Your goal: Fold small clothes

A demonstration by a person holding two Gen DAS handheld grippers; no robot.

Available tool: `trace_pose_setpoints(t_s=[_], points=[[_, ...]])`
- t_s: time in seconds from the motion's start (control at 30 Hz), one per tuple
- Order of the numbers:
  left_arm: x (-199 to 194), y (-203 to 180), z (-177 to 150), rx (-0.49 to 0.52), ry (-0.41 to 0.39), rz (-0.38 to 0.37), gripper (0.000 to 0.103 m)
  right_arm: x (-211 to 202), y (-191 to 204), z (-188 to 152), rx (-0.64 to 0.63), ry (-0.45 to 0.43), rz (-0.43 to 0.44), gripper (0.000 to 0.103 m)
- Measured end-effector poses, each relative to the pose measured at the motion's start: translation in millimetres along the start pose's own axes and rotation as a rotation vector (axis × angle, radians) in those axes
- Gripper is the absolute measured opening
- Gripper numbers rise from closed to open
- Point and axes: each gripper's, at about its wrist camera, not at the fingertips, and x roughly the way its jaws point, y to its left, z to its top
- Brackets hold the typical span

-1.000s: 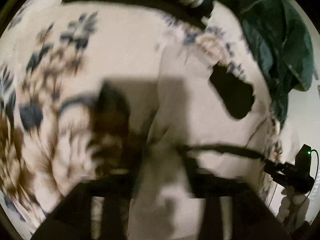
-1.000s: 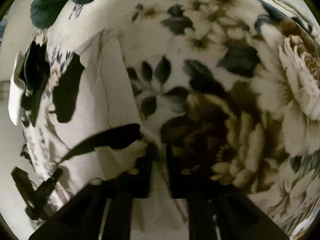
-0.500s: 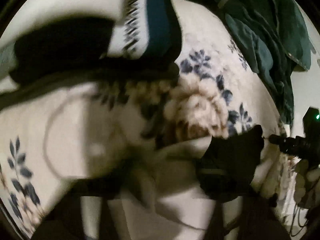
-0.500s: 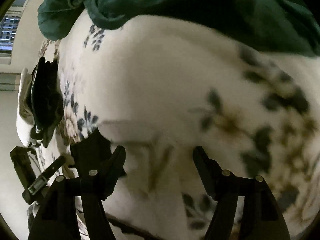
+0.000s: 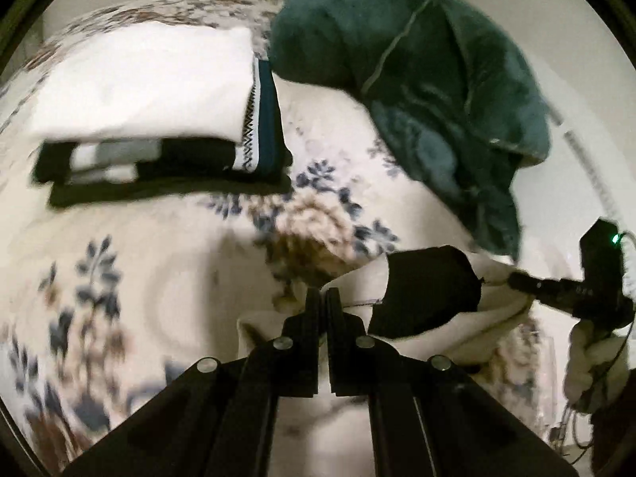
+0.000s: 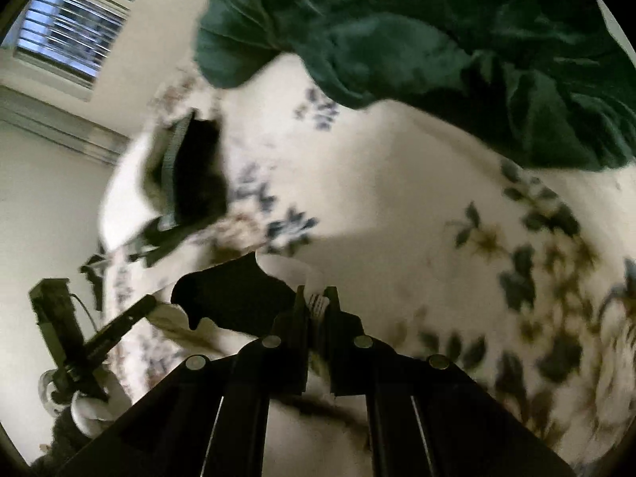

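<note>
Small cream cloth garment with a black patch hangs pinched between my two tools, lifted just off the floral-print bedspread. My left gripper is clamped on its cream edge; my right gripper is clamped on a ribbed cream edge, black patch just left of it. Looks like mid-fold: next I'd judge carry both edges forward together and lay them down square. Ahead-left of left tool sits a stack of folded black and white clothes; ahead-right a rumpled dark green blanket. Garment's lower part is hidden under the fingers; blur hides seams.
</note>
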Motion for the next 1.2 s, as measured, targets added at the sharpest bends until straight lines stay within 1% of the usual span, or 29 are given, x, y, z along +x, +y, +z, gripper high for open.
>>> trace_pose_setpoints(t_s=[0.07,0.1,0.13,0.2,0.23,0.3,0.33,0.4,0.43,0.47,0.5,0.53,0.57,0.6,0.63,0.67,0.7,0.77,0.83,0.87,0.9,0.93,0.97,1.0,1.03,1.07,1.1,1.17,1.2], points=[[-25.6,0.2,-29.8,-0.038,0.008,-0.006,0.001,-25.1,2.6,-24.3,-0.004,-0.014,0.022,0.007],[-30.1,-2.2,-41.8,-0.063,0.02,-0.011,0.001,-37.6,0.6,-41.4,0.001,-0.014,0.038,0.007],[-36.1,-1.7,-56.6,-0.08,0.037,-0.015,0.001,-46.3,-3.1,-53.0,0.005,-0.012,0.041,0.007],[-42.1,-0.4,-87.9,-0.129,0.081,-0.015,0.001,-60.8,-16.0,-92.4,0.03,0.005,0.05,0.007],[-42.6,5.0,-107.9,-0.163,0.119,-0.019,0.002,-62.7,-22.3,-105.4,0.039,0.018,0.053,0.007],[-38.7,17.1,-142.7,-0.232,0.185,0.001,0.003,-62.7,-42.5,-142.6,0.058,0.072,0.046,0.008],[-37.8,25.7,-155.9,-0.274,0.213,0.004,0.003,-60.4,-49.0,-153.9,0.062,0.107,0.046,0.008],[-39.1,43.6,-177.9,-0.357,0.267,0.02,0.006,-47.2,-67.4,-178.0,0.091,0.205,0.0,0.015],[-43.3,53.4,-187.1,-0.408,0.276,0.024,0.014,-41.9,-77.2,-188.5,0.1,0.243,-0.029,0.017],[-48.5,58.8,-192.4,-0.44,0.263,0.013,0.025,-38.5,-87.9,-197.4,0.121,0.277,-0.063,0.022],[-53.8,64.4,-194.3,-0.475,0.241,0.005,0.034,-39.0,-95.3,-201.9,0.147,0.286,-0.082,0.031],[-57.5,68.8,-192.8,-0.51,0.216,-0.006,0.05,-40.5,-99.9,-204.8,0.165,0.283,-0.081,0.036],[-58.7,71.0,-190.0,-0.533,0.193,-0.025,0.055,-45.3,-105.9,-206.0,0.195,0.265,-0.071,0.049],[-57.7,73.9,-185.0,-0.559,0.167,-0.052,0.055,-50.3,-110.9,-205.3,0.231,0.244,-0.063,0.061],[-54.6,76.2,-176.8,-0.582,0.147,-0.075,0.055,-52.9,-113.8,-203.3,0.261,0.228,-0.05,0.062],[-48.1,77.6,-165.8,-0.599,0.127,-0.1,0.055,-54.8,-116.3,-200.7,0.293,0.207,-0.019,0.062],[-41.0,77.3,-156.6,-0.608,0.114,-0.111,0.055,-55.4,-117.2,-198.7,0.316,0.19,0.005,0.062],[-18.8,75.0,-130.8,-0.617,0.105,-0.138,0.055,-53.9,-116.6,-189.7,0.374,0.158,0.066,0.062],[3.6,71.2,-113.0,-0.605,0.125,-0.123,0.055,-46.9,-113.5,-181.4,0.427,0.148,0.1,0.062],[13.3,67.0,-108.3,-0.581,0.144,-0.099,0.054,-40.0,-108.8,-176.4,0.453,0.15,0.115,0.062],[19.3,62.2,-106.7,-0.559,0.141,-0.069,0.052,-28.5,-107.2,-174.3,0.481,0.166,0.119,0.062],[21.6,57.3,-106.0,-0.546,0.119,-0.037,0.005,-20.7,-100.4,-169.4,0.493,0.175,0.118,0.062],[22.9,51.4,-107.1,-0.537,0.133,-0.02,0.004,-9.3,-97.1,-168.6,0.517,0.185,0.107,0.059],[20.5,46.6,-109.1,-0.529,0.133,-0.021,0.004,-2.2,-89.8,-165.0,0.528,0.175,0.108,0.026],[11.5,40.3,-112.6,-0.521,0.11,-0.027,0.004,0.5,-84.8,-164.7,0.526,0.165,0.1,0.006],[1.6,34.4,-115.7,-0.518,0.1,-0.028,0.004,1.9,-80.4,-163.9,0.524,0.163,0.087,0.005],[-9.8,30.8,-120.2,-0.532,0.093,-0.033,0.004,-1.0,-75.0,-163.0,0.519,0.139,0.089,0.005],[-32.5,29.5,-131.5,-0.6,0.071,-0.064,0.003,-12.9,-66.3,-161.0,0.491,0.108,0.076,0.004],[-43.0,30.4,-138.2,-0.64,0.065,-0.081,0.003,-20.6,-61.7,-160.1,0.481,0.093,0.084,0.004]])
